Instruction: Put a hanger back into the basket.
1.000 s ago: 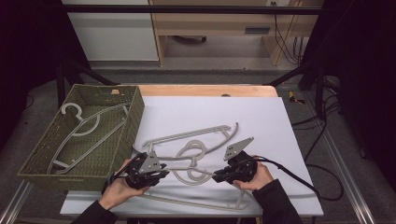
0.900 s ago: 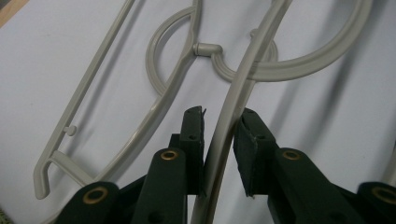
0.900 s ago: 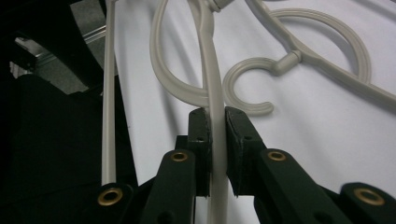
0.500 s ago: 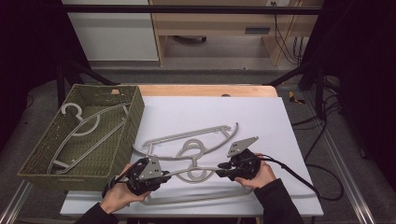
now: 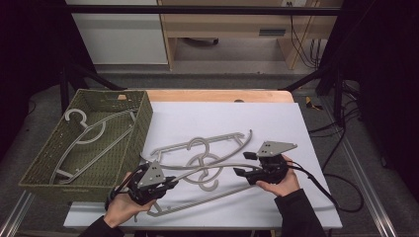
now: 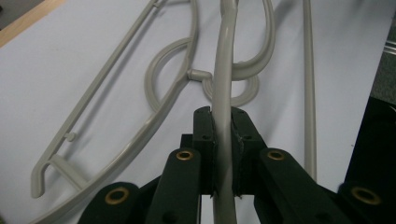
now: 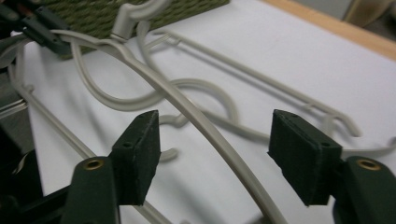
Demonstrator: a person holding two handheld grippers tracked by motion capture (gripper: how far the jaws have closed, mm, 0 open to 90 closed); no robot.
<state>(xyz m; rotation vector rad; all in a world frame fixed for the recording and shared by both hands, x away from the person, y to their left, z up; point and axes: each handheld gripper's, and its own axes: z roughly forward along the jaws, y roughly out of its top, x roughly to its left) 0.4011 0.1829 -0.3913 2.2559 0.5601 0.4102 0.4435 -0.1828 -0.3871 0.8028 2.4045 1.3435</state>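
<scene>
Two grey plastic hangers lie with their hooks tangled on the white table sheet. My left gripper is shut on the upper arm of the near hanger, both pads pressing on the bar. My right gripper is open, and its jaws have just been opening. The same hanger's arm runs between them without touching either pad. The far hanger rests flat beyond both grippers.
An olive woven basket stands at the left of the table with another grey hanger inside. The table's wooden far edge shows beyond the sheet. The right gripper's cable trails off to the right.
The right gripper's jaws have parted and let go of the hanger arm, and that hand has shifted a little right and away. The left gripper keeps its grip in place.
</scene>
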